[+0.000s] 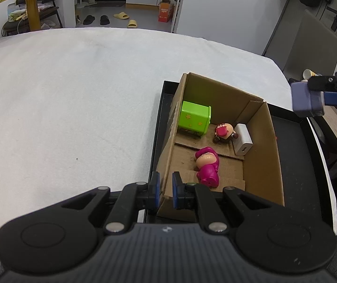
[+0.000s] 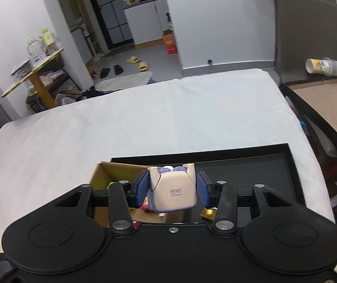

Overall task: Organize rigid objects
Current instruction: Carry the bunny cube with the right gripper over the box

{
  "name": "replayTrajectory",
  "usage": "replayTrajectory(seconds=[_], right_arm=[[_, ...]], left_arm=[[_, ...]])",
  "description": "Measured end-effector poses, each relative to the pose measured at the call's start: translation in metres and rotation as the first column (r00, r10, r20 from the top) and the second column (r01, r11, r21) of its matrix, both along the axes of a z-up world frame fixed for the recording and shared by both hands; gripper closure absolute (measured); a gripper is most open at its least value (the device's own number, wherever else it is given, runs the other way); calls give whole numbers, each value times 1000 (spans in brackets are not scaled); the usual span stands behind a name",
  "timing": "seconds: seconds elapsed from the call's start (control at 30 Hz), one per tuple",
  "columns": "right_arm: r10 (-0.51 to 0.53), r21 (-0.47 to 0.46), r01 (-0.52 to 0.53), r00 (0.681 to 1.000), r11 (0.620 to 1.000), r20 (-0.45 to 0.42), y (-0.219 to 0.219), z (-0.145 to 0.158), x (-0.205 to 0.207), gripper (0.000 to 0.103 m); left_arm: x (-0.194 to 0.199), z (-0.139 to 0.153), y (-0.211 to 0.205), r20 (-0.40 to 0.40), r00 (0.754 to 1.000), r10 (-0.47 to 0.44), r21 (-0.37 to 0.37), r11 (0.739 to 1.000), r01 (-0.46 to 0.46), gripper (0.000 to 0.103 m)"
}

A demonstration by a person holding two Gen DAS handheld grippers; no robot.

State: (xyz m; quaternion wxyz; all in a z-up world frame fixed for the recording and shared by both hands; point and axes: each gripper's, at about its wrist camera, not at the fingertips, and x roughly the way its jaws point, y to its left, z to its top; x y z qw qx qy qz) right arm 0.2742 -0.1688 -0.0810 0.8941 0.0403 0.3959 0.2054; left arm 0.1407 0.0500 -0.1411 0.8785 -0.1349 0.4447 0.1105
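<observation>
Cardboard box (image 1: 257, 127) sits in tray (image 1: 305, 155) on table (image 1: 74, 94); figurines (image 1: 207, 165) inside.

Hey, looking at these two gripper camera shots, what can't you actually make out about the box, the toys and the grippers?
- Right wrist view: the cardboard box interior is mostly hidden by the right gripper and its Pop Mart figure.
- Right wrist view: a small gold item on the black tray is half covered by the gripper, unidentifiable.
- Left wrist view: the left gripper straddles the box's wall; contact is unclear.
- Left wrist view: the brown figurine's details are too small.
</observation>
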Motion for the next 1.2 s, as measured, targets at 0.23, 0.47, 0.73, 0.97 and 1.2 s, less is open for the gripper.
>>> replayTrajectory(seconds=[0.23,0.47,0.73,0.97,1.2], right_arm=[[60,0,-60,998,998,-13,25,0,-5,60],[96,4,-95,994,995,-51,49,-11,-10,60],[126,10,-126,985,992,-116,72,-29,-13,60],[145,13,-145,975,989,-171,94,-47,-11,60],[141,45,-134,962,990,-235,105,-61,-6,60]], left_arm=[[0,0,1,4,1000,-3,-6,1000,3,93],[-1,0,3,9,1000,-4,-17,1000,4,93],[0,-2,5,11,1000,-3,-27,1000,3,93],[-1,-1,7,14,1000,-3,-37,999,3,93],[-1,-1,7,14,1000,-3,-37,999,3,93]])
